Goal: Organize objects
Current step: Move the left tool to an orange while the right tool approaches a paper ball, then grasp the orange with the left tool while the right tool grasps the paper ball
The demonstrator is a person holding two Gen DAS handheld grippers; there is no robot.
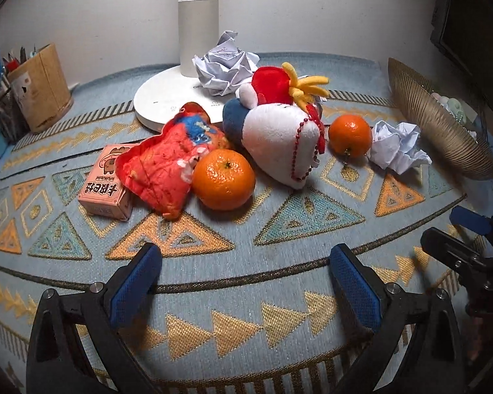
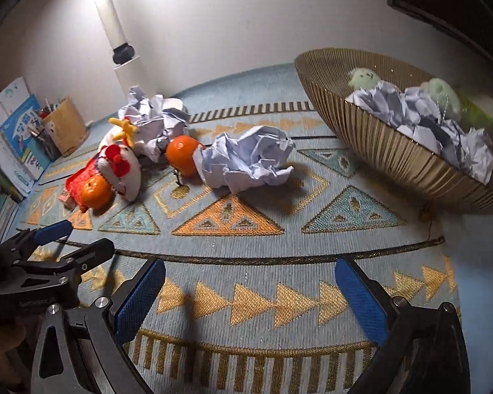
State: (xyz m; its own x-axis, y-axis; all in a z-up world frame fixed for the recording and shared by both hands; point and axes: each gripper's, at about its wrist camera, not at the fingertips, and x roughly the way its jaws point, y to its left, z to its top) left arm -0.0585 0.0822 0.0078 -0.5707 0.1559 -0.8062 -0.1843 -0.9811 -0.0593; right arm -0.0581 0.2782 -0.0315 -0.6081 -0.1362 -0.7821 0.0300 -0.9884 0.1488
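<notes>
On the patterned cloth lies a heap: two oranges [image 1: 224, 179] [image 1: 350, 135], a white plush toy [image 1: 279, 134], a red pouch [image 1: 161, 167], a pink box [image 1: 105, 184] and crumpled paper balls [image 1: 396, 146] [image 1: 225, 65]. My left gripper [image 1: 246, 262] hovers open in front of the heap, nothing between its fingers. In the right wrist view a paper ball [image 2: 246, 161] lies nearest, beside an orange [image 2: 182, 154], with the golden wire basket [image 2: 394, 151] of paper and green toys to the right. My right gripper [image 2: 249, 282] is open and empty.
A white lamp base [image 1: 167, 101] stands behind the heap by the wall. A pen holder [image 1: 41, 88] and books [image 2: 16, 131] crowd the far left corner. The left gripper [image 2: 57, 239] shows at the lower left of the right wrist view.
</notes>
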